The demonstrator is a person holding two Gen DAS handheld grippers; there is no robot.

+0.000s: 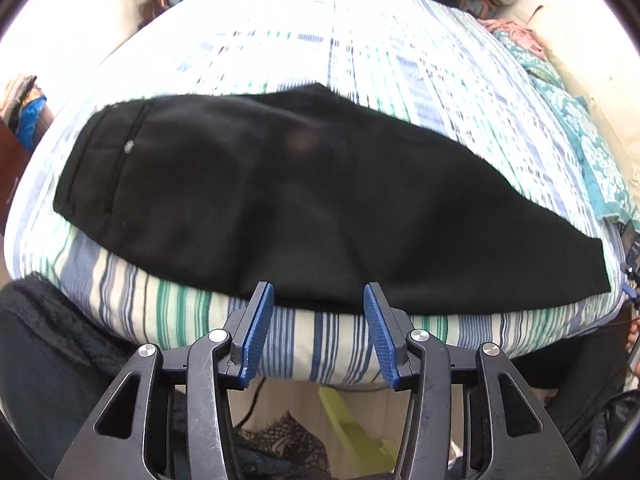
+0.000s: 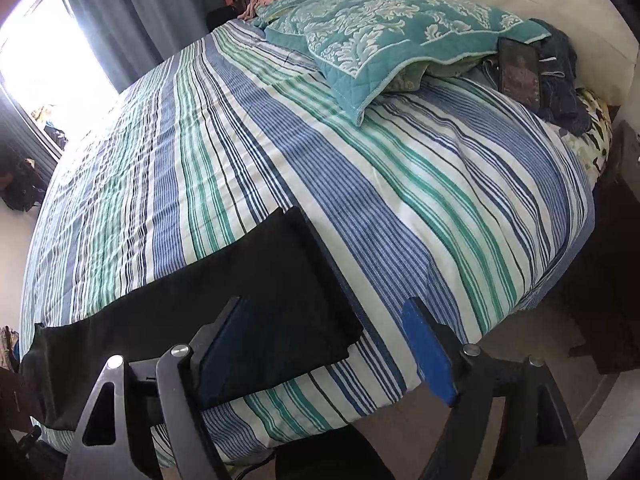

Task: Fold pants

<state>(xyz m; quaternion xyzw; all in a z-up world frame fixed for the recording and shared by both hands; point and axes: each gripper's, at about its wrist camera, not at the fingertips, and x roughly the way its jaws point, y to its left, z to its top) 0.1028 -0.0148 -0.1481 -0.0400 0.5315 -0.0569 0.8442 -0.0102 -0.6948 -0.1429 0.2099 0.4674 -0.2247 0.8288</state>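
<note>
The black pants (image 1: 304, 196) lie flat on the striped bed (image 2: 400, 200), already doubled leg over leg into one long strip that runs along the bed's near edge. In the left wrist view the waistband with its small button sits at the left end and the strip tapers to the leg hem at the far right, so the long axis runs crosswise to both pairs of tongs rather than away from them. The left tongs (image 1: 319, 300) hang just above the near long edge of the cloth, about midway along it, pointing steeply down; their blue pads stand apart with nothing between them, and the fabric lies free beneath. The right tongs (image 2: 324, 324) sit over the hem end: in the right wrist view the square black corner of the leg lies under and just beyond the left-hand pad, while the right-hand pad is over bare striped cover. Those jaws stand wider apart and hold nothing either. Judging from this, the lengthwise fold is laid down and the next fold would bring the hem toward the waistband, which makes the right hand the nearer one for that end. A teal quilted pillow (image 2: 380, 36) lies well apart at the head of the bed.
</note>
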